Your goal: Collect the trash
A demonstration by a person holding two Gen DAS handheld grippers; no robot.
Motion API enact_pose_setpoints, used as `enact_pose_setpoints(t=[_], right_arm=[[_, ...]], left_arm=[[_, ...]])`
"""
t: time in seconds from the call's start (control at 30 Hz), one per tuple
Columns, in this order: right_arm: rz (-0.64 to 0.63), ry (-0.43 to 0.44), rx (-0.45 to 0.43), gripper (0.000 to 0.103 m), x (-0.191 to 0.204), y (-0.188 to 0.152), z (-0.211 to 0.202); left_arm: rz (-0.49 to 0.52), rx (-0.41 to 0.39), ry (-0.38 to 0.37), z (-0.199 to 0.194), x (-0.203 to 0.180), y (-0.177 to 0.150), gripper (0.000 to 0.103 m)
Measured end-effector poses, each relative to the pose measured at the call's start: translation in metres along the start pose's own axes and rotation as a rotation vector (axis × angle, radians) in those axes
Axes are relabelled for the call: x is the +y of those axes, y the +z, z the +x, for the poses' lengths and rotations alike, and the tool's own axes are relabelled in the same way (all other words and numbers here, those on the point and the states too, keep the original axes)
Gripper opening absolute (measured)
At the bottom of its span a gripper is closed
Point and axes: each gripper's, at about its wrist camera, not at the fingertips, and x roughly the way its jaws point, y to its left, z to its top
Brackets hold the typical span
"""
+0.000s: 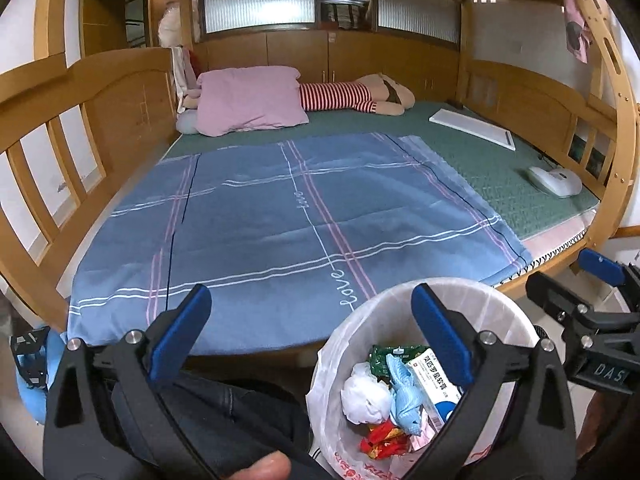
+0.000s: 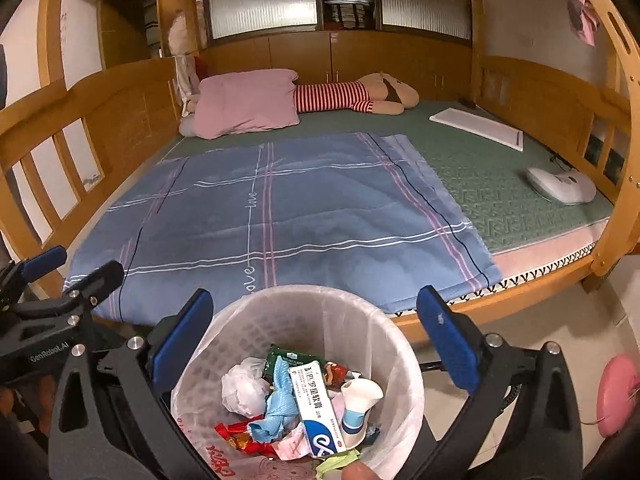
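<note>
- Several pieces of rubbish already lie in the white plastic-lined round waste bin (image 2: 304, 320), which stands on the floor just in front of the bed's near edge: a white-and-blue ointment carton (image 2: 316, 404), a crumpled light-blue wrapper (image 2: 276, 412), a white scrunched bag (image 2: 240, 392), a red foil wrapper (image 2: 240, 440) and a green packet (image 2: 284, 356).
- Both tools hang above the bin with nothing between their blue pads: the left gripper (image 1: 308, 336) is spread wide, partly over the blue checked blanket (image 1: 280, 216); the right gripper (image 2: 316, 336) is equally spread, straddling the bin's mouth.
- By my reading the drop step is finished; next comes a search for further litter, though I see none on the blanket or the green mat (image 2: 500, 184).
- Hard to judge: whether the white oval device (image 2: 560, 184) or the white flat board (image 2: 476, 128) counts as trash.
- The bin's base is cut off, and the floor beside it is mostly hidden.
</note>
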Motion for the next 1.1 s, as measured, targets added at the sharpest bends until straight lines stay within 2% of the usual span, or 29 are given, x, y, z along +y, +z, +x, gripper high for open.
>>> enact_pose_setpoints(t=[0.33, 1.1], right_arm=[[0.036, 0.017, 0.015, 0.099, 0.0, 0.0, 0.008], [0.016, 0.012, 0.019, 0.099, 0.002, -0.001, 0.011]], left_arm=[[0.002, -0.002, -0.003, 0.0, 0.0, 0.0, 0.1], [-0.012, -0.003, -0.006, -0.002, 0.001, -0.001, 0.1]])
